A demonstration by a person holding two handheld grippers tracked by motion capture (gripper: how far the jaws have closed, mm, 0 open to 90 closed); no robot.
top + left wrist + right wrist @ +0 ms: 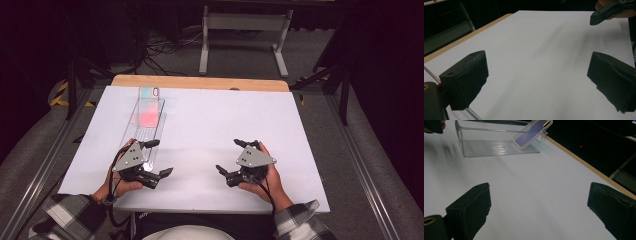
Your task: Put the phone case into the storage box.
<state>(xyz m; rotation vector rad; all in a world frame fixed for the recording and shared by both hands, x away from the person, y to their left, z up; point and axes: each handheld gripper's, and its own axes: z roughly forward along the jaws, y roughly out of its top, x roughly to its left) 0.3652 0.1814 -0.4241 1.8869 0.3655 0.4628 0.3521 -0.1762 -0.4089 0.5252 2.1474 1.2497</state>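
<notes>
A clear plastic tray (146, 131) lies on the left part of the white table; in the right gripper view the tray (499, 147) sits at the top. A pink and teal phone case (148, 106) leans against its far end, and this phone case (533, 132) looks pale with a white rim. My left gripper (160, 157) rests by the tray's near end, open, jaws pointing right. My right gripper (230, 156) faces it from the right, open as well. Nothing lies between the wide jaws of the left gripper (537, 67) or the right gripper (539, 195).
The white sheet (210, 125) covers a wooden tabletop (200, 82) whose bare edge shows at the back. A white frame stand (245, 30) and cables sit on the dark floor beyond. Metal rails run along both sides of the table.
</notes>
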